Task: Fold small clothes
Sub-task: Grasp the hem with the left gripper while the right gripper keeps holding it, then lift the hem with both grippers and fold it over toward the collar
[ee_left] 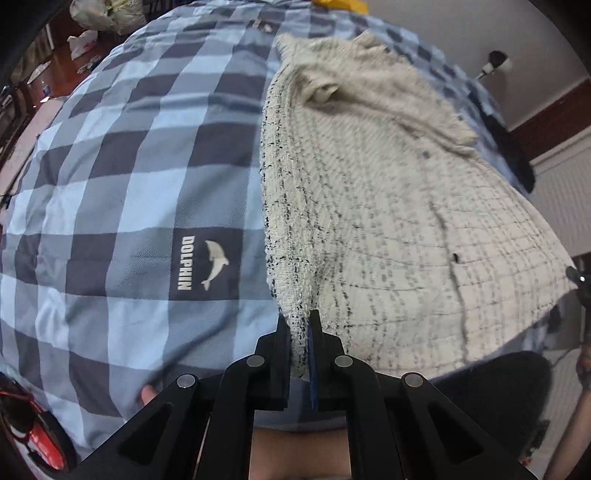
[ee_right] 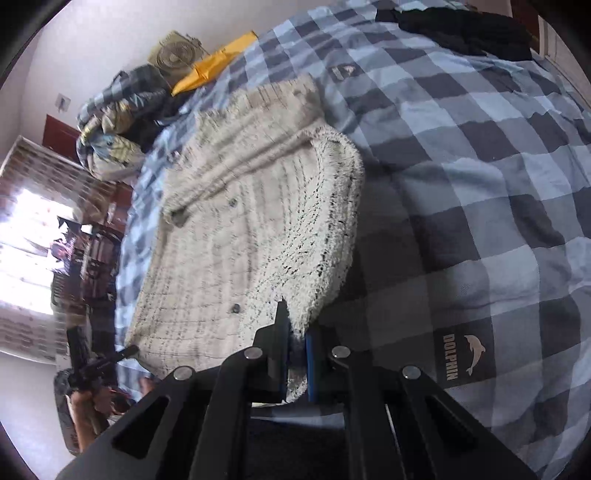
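A cream knitted cardigan point(ee_left: 388, 206) with thin dark check lines and small buttons lies spread on a blue checked duvet point(ee_left: 122, 166). My left gripper point(ee_left: 298, 325) is shut on the cardigan's near left corner, with the fabric pinched between the pads and pulled up off the bed. In the right wrist view the same cardigan point(ee_right: 236, 236) lies to the left. My right gripper point(ee_right: 293, 332) is shut on its near right corner, whose edge curls up from the duvet point(ee_right: 480, 192). The other gripper point(ee_right: 92, 365) shows at the lower left, held in a hand.
Dark clothing point(ee_right: 465, 29) lies at the far end of the bed. A pile of bedding and bags point(ee_right: 122, 122) sits by the wall, with a yellow item point(ee_right: 210, 70) beside it. A bright window point(ee_right: 33, 236) is at left. Cluttered red flooring point(ee_left: 70, 48) lies past the bed edge.
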`<state>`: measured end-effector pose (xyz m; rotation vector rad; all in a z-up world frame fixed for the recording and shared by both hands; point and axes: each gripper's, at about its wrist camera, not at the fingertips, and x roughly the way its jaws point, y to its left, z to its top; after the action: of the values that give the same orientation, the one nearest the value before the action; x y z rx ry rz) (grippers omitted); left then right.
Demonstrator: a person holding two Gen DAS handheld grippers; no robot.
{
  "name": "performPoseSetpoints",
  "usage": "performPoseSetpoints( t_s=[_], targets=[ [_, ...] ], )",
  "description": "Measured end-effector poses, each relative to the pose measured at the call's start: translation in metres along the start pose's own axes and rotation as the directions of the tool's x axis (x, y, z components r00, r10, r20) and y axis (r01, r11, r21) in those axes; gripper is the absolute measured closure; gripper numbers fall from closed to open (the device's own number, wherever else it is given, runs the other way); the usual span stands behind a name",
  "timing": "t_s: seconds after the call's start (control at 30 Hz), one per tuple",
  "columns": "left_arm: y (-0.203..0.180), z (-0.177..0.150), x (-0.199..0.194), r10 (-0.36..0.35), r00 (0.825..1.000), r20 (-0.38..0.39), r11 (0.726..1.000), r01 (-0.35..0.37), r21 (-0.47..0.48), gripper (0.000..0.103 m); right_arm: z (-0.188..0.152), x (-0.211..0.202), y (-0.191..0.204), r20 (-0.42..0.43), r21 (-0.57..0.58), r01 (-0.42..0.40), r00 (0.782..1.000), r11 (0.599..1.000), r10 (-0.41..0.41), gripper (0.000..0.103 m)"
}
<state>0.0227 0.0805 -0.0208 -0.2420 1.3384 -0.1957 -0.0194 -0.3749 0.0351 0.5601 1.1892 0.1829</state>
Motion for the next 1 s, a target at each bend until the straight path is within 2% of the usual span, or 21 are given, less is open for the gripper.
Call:
performPoseSetpoints(
  t_s=[0.2, 0.33, 0.43, 0.5, 0.6, 0.67, 0.83, 0.93, 1.0],
  targets=[
    [-0.003, -0.001, -0.039, -0.125, 0.991, 0.050, 0.992, 0.125, 0.002, 0.096, -0.004, -0.032, 0.024, 0.060, -0.042, -0.040, 0.997, 0.998, 0.043, 0.099],
    [-0.003, 0.002, -0.030, -0.132, 0.991, 0.021, 0.991, 0.132, -0.007, 0.097, -0.011, -0.023, 0.022, 0.044, -0.060, -0.014, 0.999, 0.998, 0.017, 0.100],
    [0.002, -0.006, -0.031, -0.146, 0.989, 0.017, 0.989, 0.146, -0.025, 0.097, -0.017, -0.014, 0.010, 0.013, -0.033, -0.043, 0.999, 0.999, 0.044, 0.100],
    [0.003, -0.011, -0.038, -0.188, 0.982, 0.033, 0.982, 0.189, -0.025, 0.097, -0.021, -0.014, 0.006, -0.012, -0.033, -0.076, 0.997, 0.997, 0.076, 0.100],
    [-0.003, -0.016, -0.061, -0.217, 0.974, 0.071, 0.976, 0.215, 0.023, 0.097, -0.027, -0.022, 0.012, -0.020, -0.068, -0.070, 0.997, 0.995, 0.069, 0.100],
    [-0.002, -0.014, -0.079, -0.255, 0.962, 0.100, 0.967, 0.255, 0.018, 0.097, -0.026, -0.031, 0.014, -0.009, -0.070, -0.086, 0.996, 0.994, 0.085, 0.100],
    [0.008, 0.004, -0.116, -0.324, 0.927, 0.187, 0.942, 0.335, -0.028, 0.097, -0.001, -0.061, 0.016, 0.063, -0.029, -0.191, 0.979, 0.981, 0.192, 0.100],
    [0.009, 0.008, -0.131, -0.315, 0.925, 0.213, 0.944, 0.328, -0.028, 0.097, 0.013, -0.072, 0.024, 0.088, -0.024, -0.210, 0.973, 0.977, 0.212, 0.100],
    [0.007, 0.001, -0.139, -0.318, 0.923, 0.216, 0.944, 0.329, -0.013, 0.097, 0.010, -0.079, 0.029, 0.095, -0.036, -0.201, 0.975, 0.979, 0.203, 0.100]
  ],
)
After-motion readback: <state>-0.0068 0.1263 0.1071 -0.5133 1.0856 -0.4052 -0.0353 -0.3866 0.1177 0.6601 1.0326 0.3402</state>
